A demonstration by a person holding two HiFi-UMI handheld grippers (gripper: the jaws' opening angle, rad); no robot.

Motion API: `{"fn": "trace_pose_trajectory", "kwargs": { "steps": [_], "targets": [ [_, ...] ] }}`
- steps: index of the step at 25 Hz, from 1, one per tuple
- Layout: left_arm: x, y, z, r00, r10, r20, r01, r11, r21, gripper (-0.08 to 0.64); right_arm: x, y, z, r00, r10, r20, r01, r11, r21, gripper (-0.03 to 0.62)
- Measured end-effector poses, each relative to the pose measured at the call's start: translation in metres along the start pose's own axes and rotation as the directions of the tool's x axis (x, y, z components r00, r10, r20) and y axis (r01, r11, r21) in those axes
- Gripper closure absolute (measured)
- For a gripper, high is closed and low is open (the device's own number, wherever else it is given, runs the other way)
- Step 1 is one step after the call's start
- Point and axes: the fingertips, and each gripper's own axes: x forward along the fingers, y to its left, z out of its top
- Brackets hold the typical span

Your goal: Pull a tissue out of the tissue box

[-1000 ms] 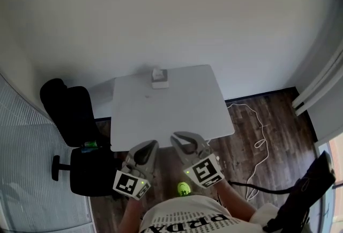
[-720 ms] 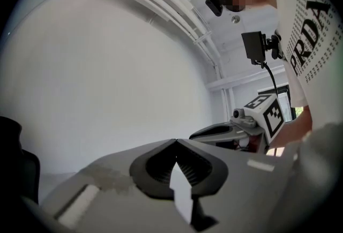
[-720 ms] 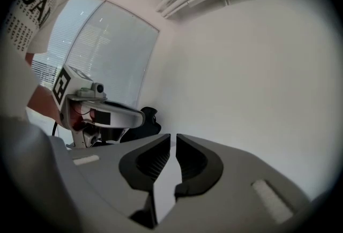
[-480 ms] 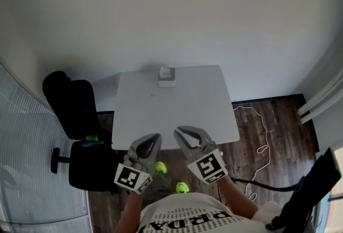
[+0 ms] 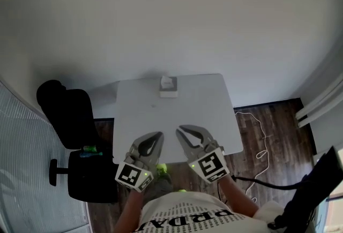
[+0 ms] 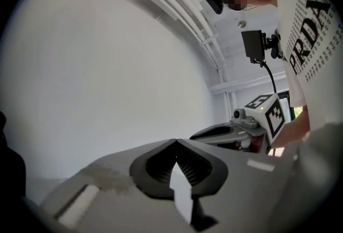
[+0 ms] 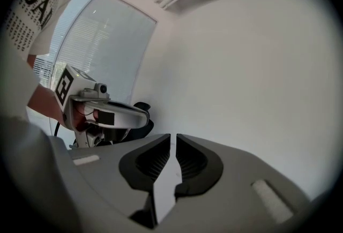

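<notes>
The matte white wall (image 5: 171, 7) is filling most of the head view. Below it the pale square table (image 5: 177, 111) is lying smooth and flat over dark wood-plank flooring (image 5: 273, 130). A black padded office chair (image 5: 67, 119) is standing just beside the table's left edge.

Both grippers are hanging over the near edge. The left gripper (image 5: 158, 134) is pressing its ribbed dark pads together on nothing, and the right gripper (image 5: 180, 129) is showing only a thin slit, also empty.

The tissue box (image 5: 168, 87), small, white and blocky, is sitting at the far edge, well apart from both, with a soft tuft seemingly poking from its top. My read: cross the table first, steady the box with one gripper, then open the other, pinch the tuft low and draw it straight up.
</notes>
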Motion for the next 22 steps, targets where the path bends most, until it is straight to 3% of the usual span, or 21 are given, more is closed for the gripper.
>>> {"fn": "trace_pose_trajectory", "kwargs": {
  "steps": [8, 22],
  "targets": [
    [0.025, 0.068, 0.01, 1.0, -0.028, 0.013, 0.028, 1.0, 0.001, 0.56, 0.06, -0.026, 0.013, 0.999, -0.04, 0.001, 0.04, 0.999, 0.015, 0.563],
    [0.054, 0.145, 0.013, 0.996, -0.08, 0.032, 0.08, 0.996, -0.025, 0.56, 0.13, -0.055, 0.025, 0.994, -0.098, -0.049, 0.097, 0.995, -0.02, 0.563]
  ]
}}
